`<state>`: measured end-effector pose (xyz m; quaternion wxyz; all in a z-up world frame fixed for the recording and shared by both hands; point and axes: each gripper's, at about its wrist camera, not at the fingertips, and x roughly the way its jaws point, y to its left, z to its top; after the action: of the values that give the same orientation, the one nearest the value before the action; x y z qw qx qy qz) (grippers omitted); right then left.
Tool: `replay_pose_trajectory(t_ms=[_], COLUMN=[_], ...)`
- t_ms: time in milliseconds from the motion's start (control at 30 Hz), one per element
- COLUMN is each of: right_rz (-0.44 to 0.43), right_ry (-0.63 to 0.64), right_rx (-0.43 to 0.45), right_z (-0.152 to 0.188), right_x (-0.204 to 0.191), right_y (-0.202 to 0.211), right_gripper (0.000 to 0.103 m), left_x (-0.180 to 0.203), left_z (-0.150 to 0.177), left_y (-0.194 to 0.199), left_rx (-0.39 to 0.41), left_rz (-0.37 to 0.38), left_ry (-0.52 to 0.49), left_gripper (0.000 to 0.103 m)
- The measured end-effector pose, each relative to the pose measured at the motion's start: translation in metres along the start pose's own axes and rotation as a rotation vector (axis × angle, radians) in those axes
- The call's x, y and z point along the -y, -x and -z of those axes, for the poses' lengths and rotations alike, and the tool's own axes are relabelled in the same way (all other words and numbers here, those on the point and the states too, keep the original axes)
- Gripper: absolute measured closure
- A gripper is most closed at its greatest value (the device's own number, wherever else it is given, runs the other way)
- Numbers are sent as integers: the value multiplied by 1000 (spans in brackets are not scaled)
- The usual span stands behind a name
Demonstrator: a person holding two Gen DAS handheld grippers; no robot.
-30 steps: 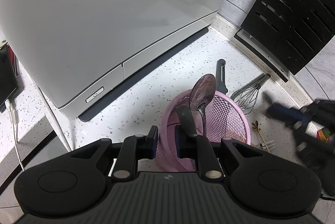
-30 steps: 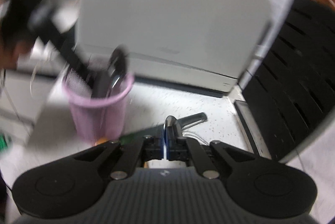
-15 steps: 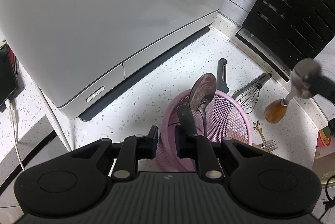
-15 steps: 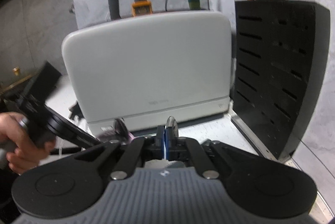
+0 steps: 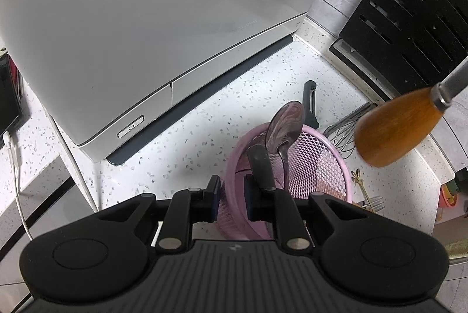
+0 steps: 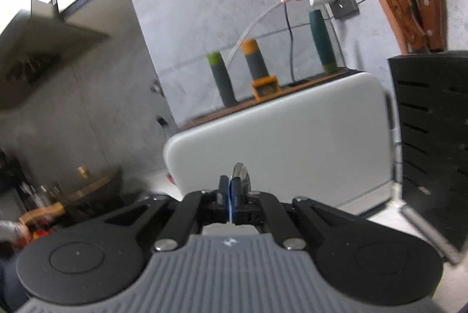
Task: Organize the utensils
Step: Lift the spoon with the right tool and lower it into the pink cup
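Observation:
My left gripper point(image 5: 232, 190) is shut on the near rim of a pink mesh utensil holder point(image 5: 316, 167) that stands on the speckled counter. A metal spoon point(image 5: 285, 127) and a dark handle point(image 5: 260, 164) stick up out of the holder. My right gripper point(image 6: 231, 190) is shut on a thin round metal end point(image 6: 240, 175) of a utensil. In the left wrist view that utensil's wooden handle point(image 5: 397, 126) and metal neck hang in the air just right of the holder, above its rim.
A whisk point(image 5: 342, 129), a black peeler point(image 5: 310, 99) and a gold fork point(image 5: 367, 191) lie on the counter beyond and right of the holder. A white appliance point(image 5: 146, 20) stands behind, with a black knife block point(image 5: 415, 15) to its right.
The wooden-handled utensil rose off the counter and came closer to the holder, looming larger in the left view. The right view swung up from the counter to the wall. The left gripper stayed put.

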<state>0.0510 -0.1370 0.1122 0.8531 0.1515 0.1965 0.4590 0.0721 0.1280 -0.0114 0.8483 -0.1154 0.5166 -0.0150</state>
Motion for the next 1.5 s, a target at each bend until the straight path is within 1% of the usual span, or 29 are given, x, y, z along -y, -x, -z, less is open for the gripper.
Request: replay_pose_trajectory(t_ms=[100,300,433,600,700,933,1033,1133,1233,1300,1367,1500], right_rz=[-36,-32,-12,-21,-19,16,15,28,76,101,105,111], right_ry=[-67,-121,-110,-119,-131,-166,-186,-168,-147,-155,-159,-136], right_rx=[1,-51,-68,-75,-101,-175,-166,-173,-162,-151,-150,-157], right_z=[3,21,29,36,43,64,66,64,63,63,63,64], right_x=[3,11,17,28,32,48,55,55,52,54,59,56], right_y=[-8,-27,-35,-41,-45,-57,-56,-55,-53,-50,-47,-50], right_gripper=[103,103,103,103,103,103,103,103,103,103,102,101], left_x=[0,-2,-1,0,0,3,3,3,4,7,9,11], left_z=[0,1,2,2,2,2,3,3,4,6,8,9], left_y=[0,3,2,2,1,-1,-2,-2,-1,-1,0,0], left_rx=[0,6,5,5,3,0,-1,-1,-1,2,6,5], left_rz=[-1,5,3,2,3,3,0,1,-4,-18,-25,-24], left_ry=[-2,-5,-6,-9,-9,-16,-17,-15,-24,-48,-64,-62], left_gripper=[85,85,85,85,85,85,85,85,85,86,87,90])
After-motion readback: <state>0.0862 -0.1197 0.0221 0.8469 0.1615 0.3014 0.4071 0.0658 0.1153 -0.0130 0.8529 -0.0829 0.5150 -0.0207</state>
